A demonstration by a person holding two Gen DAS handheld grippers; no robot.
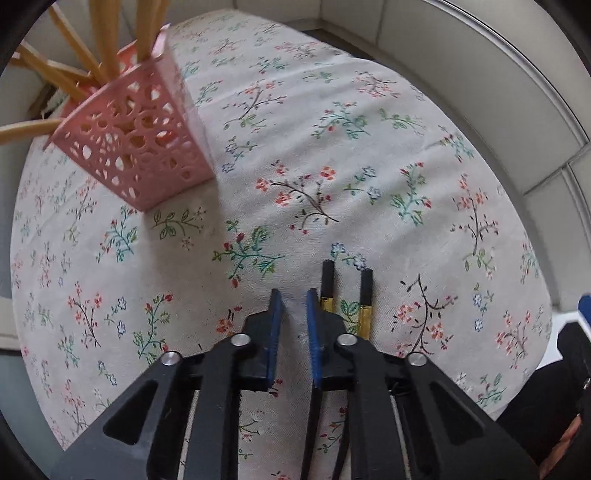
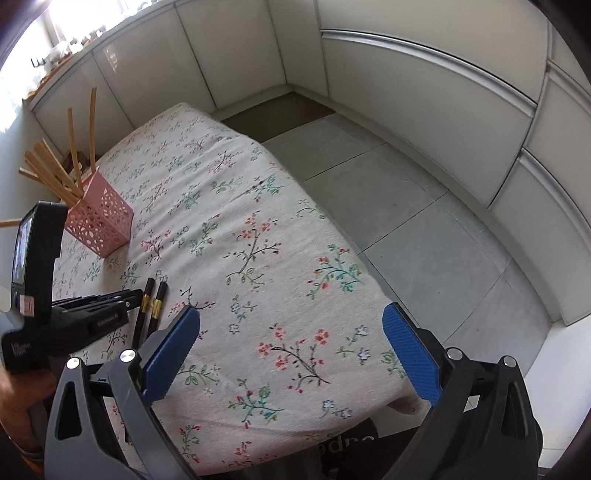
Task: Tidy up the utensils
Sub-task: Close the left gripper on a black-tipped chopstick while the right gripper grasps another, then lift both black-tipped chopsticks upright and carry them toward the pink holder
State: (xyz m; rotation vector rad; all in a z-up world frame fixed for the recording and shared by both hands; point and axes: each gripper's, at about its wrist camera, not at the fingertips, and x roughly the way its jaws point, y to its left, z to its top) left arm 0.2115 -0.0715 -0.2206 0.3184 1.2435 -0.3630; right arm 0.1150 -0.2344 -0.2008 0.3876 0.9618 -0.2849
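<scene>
Chopsticks (image 1: 346, 299) just right of left gripper (image 1: 294, 295), jaws near-closed, empty

Left wrist view looks steeply down, close over the tablecloth (image 1: 332, 129); right wrist view sits higher; both share the pink basket (image 1: 147, 147) at ten o'clock.

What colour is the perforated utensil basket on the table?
Pink; the utensil basket shows best in the left wrist view.

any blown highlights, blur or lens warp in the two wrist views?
Right wrist: the window at top left is blown out white, and the cabinet fronts bow from fisheye warp. Left wrist: the pink basket is slightly smeared, the floral tablecloth bulges like a dome, and dark vignette fills the corners.
</scene>
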